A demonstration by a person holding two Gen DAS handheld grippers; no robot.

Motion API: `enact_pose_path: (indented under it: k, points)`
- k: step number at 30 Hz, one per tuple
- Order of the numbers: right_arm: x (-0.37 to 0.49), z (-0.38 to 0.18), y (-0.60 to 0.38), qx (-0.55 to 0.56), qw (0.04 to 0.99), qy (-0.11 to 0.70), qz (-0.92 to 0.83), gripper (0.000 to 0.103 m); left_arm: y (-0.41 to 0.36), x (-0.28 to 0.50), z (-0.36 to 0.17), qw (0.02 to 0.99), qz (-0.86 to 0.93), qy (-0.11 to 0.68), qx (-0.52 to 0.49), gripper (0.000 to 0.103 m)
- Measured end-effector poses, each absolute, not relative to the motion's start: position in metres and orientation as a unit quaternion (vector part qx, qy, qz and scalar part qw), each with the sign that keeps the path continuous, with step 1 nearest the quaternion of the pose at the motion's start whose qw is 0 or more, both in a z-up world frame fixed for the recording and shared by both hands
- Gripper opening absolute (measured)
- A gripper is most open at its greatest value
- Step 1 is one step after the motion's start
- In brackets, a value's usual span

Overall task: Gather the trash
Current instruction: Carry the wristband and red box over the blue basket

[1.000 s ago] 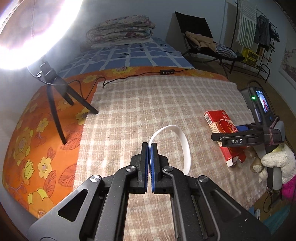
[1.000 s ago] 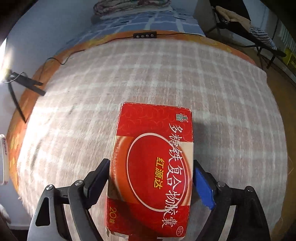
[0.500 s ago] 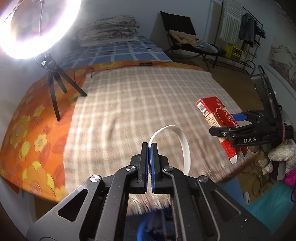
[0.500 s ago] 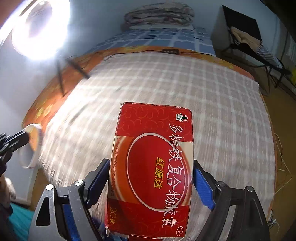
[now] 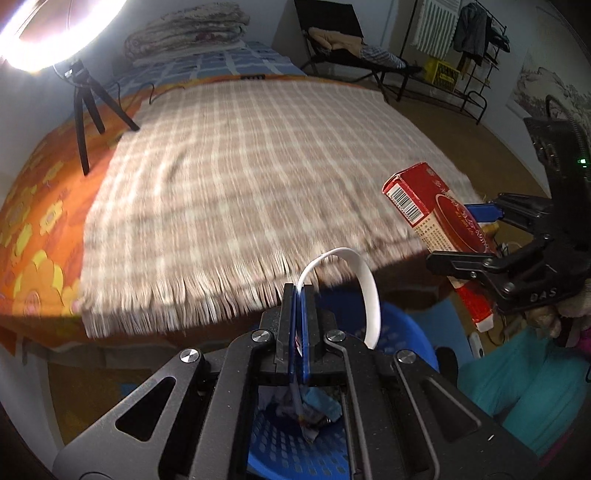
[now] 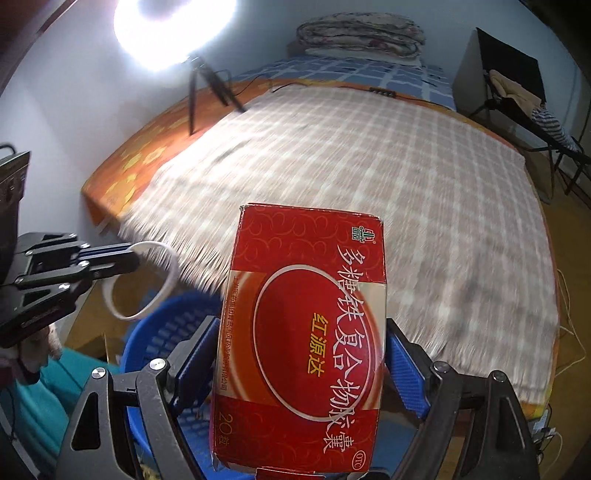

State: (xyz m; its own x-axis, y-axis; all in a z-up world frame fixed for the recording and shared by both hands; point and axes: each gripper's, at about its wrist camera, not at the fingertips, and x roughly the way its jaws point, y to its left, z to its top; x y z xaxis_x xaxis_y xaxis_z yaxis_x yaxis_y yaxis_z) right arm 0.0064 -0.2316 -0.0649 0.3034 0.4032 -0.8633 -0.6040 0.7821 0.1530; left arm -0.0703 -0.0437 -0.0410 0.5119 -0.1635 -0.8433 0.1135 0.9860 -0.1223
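Left tool [image 5: 300,291]: I pinch white band [image 5: 364,280].
Right tool [image 6: 299,354]: clamps red box [image 6: 303,339].
Lower frame: blue basket [image 5: 402,325], contents half hidden.

Bed [image 5: 240,177]: covered by beige plaid blanket [image 5: 258,155] with fringed near edge, over orange floral sheet [image 5: 33,206]. Folded quilts [image 5: 184,29] stacked at the far end. Ring light [image 5: 37,33] on black tripod [image 5: 86,107], standing at the bed's left edge, glaring. Black folding chair [image 5: 332,33] with clothes beyond the far right corner. Clothes rack [image 5: 465,55] along the right wall. Floor [image 5: 517,155]: brown.
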Motion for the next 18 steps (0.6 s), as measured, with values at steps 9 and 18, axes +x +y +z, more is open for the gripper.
enact_pose_path:
  k: [9,18]
  points:
    - [-0.031,-0.087,-0.225,-0.1,0.781,0.513,0.341,0.087,-0.051,-0.093,-0.078,0.847,-0.089,0.524,-0.029,0.0]
    - [-0.051,-0.107,-0.215,-0.113,0.762,0.528,0.357,0.087,-0.054,-0.101,-0.1,0.831,-0.095,0.547,-0.033,0.0]
